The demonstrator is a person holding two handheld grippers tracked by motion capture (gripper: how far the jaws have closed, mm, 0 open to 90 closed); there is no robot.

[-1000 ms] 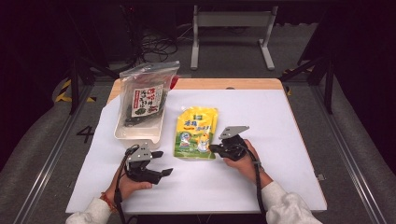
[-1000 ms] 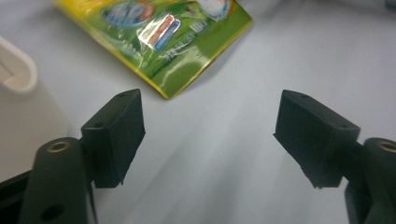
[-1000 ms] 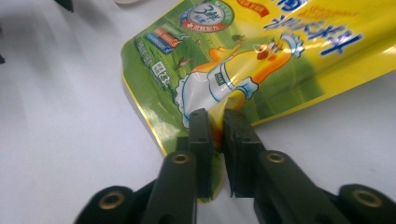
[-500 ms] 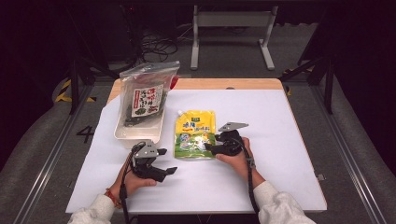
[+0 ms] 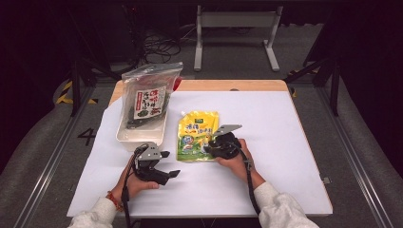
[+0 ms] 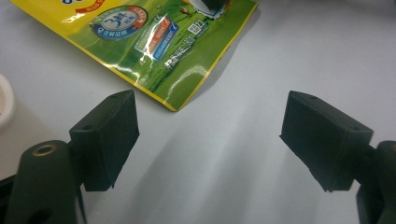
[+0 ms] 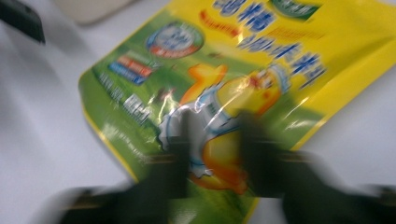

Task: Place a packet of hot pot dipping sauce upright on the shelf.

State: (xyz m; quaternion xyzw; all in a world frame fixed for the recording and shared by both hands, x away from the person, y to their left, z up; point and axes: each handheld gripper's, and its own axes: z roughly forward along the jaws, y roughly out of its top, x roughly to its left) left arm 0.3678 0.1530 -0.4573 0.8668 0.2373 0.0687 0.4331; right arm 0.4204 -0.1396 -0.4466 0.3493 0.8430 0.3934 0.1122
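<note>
While right gripper (image 5: 215,145) fingers have just been closing on lower edge of glossy yellow-green foil pouch (image 5: 196,135), flat on white surface (image 5: 285,142) beside white plastic tray (image 5: 124,137), pinch looks complete. Left gripper (image 5: 167,170) fingers apart, idle, near pouch corner. Judged next: lift pouch clear, keeping grip firm.

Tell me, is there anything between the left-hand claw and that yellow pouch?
Nothing visible. In the left gripper view, bare white table lies between the open left gripper and the yellow pouch, whose corner is just ahead. The right gripper is already at the pouch's other side.
</note>
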